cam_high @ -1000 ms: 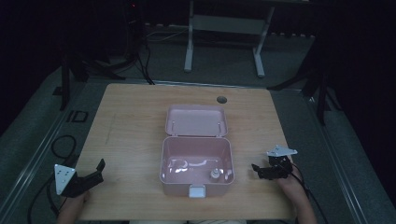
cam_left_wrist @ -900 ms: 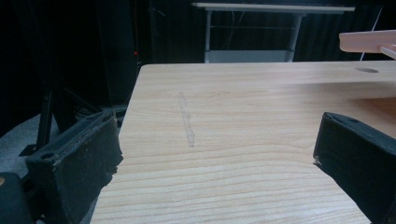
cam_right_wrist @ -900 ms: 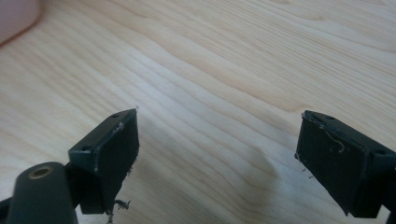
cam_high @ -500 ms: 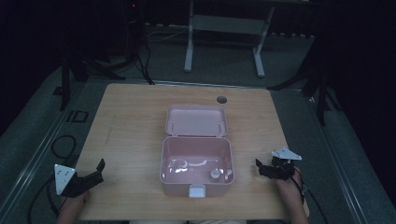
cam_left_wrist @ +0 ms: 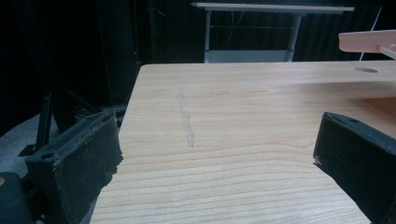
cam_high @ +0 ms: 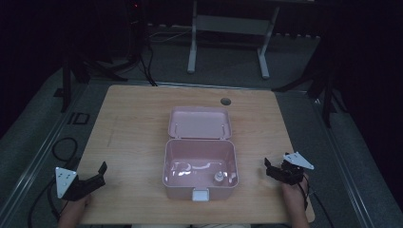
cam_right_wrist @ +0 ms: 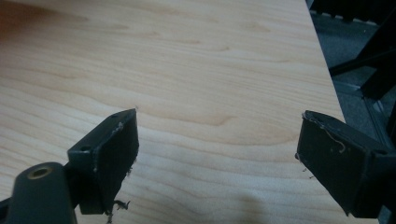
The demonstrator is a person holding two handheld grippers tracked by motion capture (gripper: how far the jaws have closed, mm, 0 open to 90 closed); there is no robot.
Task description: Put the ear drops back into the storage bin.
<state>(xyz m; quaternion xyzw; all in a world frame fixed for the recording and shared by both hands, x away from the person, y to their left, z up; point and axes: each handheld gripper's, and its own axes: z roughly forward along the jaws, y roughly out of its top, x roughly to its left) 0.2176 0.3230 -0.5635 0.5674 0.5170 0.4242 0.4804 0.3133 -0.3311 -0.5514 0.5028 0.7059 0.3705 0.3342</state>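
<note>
Pink plastic lunch box [cam_high: 199, 164]: table centre, lid open, small items inside. Right gripper [cam_high: 275, 172], jaws spread and empty, has drawn back from it; left gripper [cam_high: 92, 178] likewise open, idle. Placement appears finished.

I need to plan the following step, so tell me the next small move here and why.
Probably bring the right gripper left toward the open pink box and its lid. Both grippers are open and hold nothing; the left gripper sits farther from the box, near the table corner. The small items already lie inside, so closing seems likely.
</note>
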